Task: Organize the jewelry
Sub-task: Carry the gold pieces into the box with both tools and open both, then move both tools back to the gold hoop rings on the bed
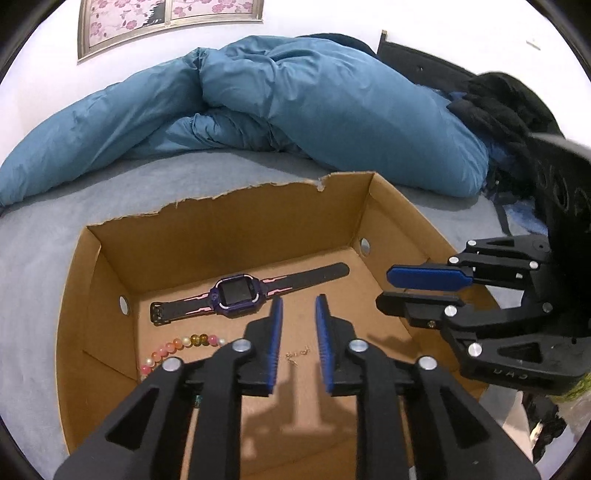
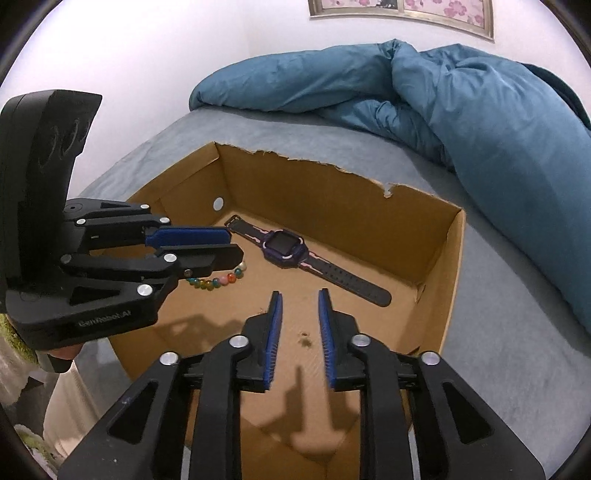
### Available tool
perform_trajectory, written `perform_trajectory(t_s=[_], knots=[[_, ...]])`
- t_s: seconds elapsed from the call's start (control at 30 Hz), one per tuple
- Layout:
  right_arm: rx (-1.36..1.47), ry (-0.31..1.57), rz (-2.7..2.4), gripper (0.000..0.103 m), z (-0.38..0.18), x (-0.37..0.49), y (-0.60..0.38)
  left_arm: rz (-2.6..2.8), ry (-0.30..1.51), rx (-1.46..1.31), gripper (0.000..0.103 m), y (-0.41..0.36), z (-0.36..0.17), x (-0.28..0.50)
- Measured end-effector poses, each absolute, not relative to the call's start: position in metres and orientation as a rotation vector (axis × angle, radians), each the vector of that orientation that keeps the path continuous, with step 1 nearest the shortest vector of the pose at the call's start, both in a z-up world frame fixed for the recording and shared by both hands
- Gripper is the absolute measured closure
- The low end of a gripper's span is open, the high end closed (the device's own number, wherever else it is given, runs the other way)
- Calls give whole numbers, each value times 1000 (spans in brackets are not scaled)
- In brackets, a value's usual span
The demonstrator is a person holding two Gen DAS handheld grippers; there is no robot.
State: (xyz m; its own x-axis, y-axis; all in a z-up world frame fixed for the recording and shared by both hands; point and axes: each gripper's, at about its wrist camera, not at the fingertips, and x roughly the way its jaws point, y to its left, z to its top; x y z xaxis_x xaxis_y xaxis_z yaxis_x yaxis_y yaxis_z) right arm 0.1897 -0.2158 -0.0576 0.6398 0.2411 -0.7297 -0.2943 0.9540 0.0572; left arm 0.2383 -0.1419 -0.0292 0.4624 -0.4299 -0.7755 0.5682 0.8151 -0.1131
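Your left gripper [image 1: 298, 339] hangs over the open cardboard box [image 1: 229, 221] with its blue-padded fingers [image 1: 275, 343] slightly parted, and nothing is clamped between them. Framed in that gap, down on the box floor, lies a small thin chain [image 1: 297, 355], loose and untouched. Your right gripper [image 2: 300, 338] matches it: pads a little apart, empty, pointing down into the same box, with only a small dark speck [image 2: 305, 339] on the cardboard below the gap.

Each tool shows up in the other's camera. From the left wrist, your right gripper [image 1: 424, 291] reaches in from the right over the box's right wall; from the right wrist, your left gripper [image 2: 218, 247] comes in from the left, its lower finger covering part of the bead bracelet.

The jewelry is all inside the box. The purple smartwatch [image 1: 238, 293] with its black-and-pink strap lies flat and stretched out across the floor near the back wall. The bead bracelet [image 1: 177, 349], pink, white and amber beads, sits toward the left wall, in front of the watch and apart from it. The chain lies toward the middle, separate from both.

The box's back wall has a ragged torn top edge, and round holes pierce its side walls. It stands on a grey bedsheet [image 1: 40, 251], with a rumpled blue duvet [image 1: 295, 103] heaped behind it and a framed blossom picture [image 1: 162, 18] on the white wall.
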Motion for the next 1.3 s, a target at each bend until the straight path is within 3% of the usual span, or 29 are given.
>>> perform_trajectory(t_s=[0.4, 0.83, 1.3], knots=[[-48, 732, 272, 75, -35, 164, -233, -616, 841, 130, 83, -126, -10, 226], [-108, 614, 274, 74, -20, 42, -239, -720, 738, 149, 82, -93, 16, 120], [-290, 813, 437, 79, -90, 29, -233, -937, 769, 435, 82, -156, -65, 38]])
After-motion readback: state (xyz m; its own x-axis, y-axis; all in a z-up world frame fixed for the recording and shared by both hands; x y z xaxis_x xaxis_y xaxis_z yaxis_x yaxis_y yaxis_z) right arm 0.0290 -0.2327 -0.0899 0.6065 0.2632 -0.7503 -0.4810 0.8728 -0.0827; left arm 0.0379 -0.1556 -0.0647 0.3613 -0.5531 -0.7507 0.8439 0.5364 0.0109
